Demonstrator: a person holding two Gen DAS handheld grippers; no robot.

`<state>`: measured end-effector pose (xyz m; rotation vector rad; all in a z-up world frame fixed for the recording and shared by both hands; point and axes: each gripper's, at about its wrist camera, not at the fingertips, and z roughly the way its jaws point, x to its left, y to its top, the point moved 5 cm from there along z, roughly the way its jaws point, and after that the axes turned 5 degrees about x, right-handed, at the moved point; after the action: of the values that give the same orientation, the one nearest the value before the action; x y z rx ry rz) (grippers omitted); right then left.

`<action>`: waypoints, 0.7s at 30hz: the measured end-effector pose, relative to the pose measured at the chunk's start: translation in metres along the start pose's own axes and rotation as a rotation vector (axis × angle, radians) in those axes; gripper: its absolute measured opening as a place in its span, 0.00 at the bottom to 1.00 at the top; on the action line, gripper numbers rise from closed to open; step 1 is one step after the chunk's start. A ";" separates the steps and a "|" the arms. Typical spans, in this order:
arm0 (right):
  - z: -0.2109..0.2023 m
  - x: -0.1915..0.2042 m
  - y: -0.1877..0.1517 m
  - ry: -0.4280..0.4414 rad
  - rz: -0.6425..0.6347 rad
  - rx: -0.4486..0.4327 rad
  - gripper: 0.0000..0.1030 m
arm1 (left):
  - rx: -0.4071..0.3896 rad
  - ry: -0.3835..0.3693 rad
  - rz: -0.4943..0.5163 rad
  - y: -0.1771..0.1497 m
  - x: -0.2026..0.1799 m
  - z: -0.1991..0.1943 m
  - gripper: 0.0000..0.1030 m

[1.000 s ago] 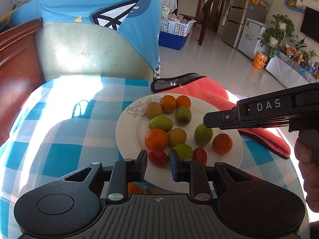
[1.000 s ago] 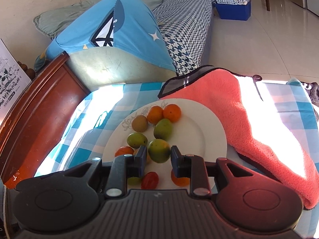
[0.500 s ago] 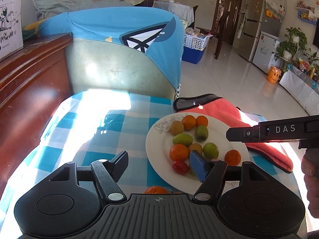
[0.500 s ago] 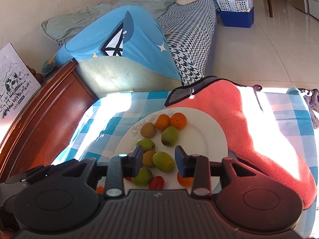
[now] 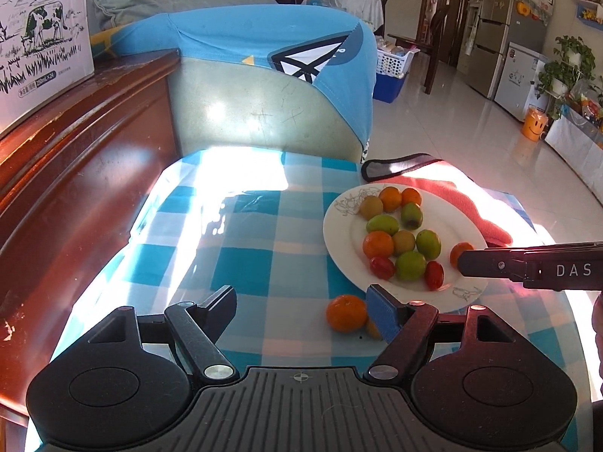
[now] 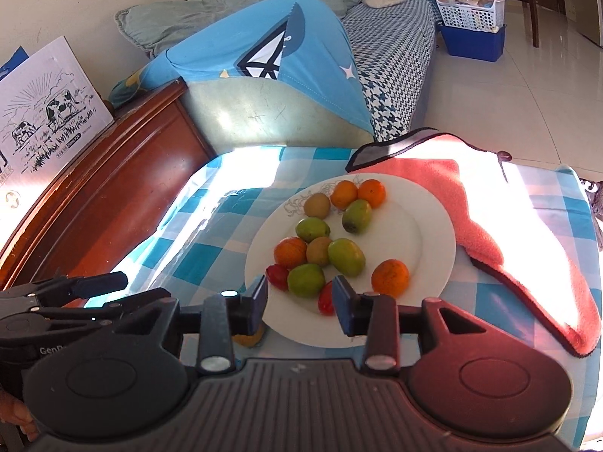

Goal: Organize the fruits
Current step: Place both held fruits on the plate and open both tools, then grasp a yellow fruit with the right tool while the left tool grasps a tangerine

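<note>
The right gripper (image 5: 467, 262), seen side-on from the left wrist view, bears the white letters "DAS" on its black body. In the right wrist view, the left gripper (image 6: 124, 288) shows the partial marking "GenR", cut off by the rim of the near device. The white cardboard box (image 5: 37, 34) with cow drawings carries small print too fine to read.

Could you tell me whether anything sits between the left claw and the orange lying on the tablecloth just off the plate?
Nothing visible does. The orange lies on the checked tablecloth just ahead of the left claw, beside its blue-padded finger; its jaws are opening, with nothing between them. The white plate is beyond it, not in the way.
</note>
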<state>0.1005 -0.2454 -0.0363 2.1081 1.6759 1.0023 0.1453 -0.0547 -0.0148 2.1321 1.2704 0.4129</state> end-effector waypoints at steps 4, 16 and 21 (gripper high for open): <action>0.000 0.015 -0.015 0.018 -0.044 0.015 0.38 | 0.007 0.040 0.024 -0.006 0.005 -0.005 0.75; 0.030 0.044 -0.050 0.054 -0.109 0.113 0.38 | 0.097 0.123 0.013 -0.028 0.024 0.006 0.75; 0.041 0.045 -0.053 0.043 -0.102 0.109 0.38 | 0.098 0.149 -0.033 -0.026 0.034 0.008 0.75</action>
<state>0.0915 -0.1791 -0.0819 2.0572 1.8782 0.9525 0.1483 -0.0192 -0.0396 2.1920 1.4342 0.5130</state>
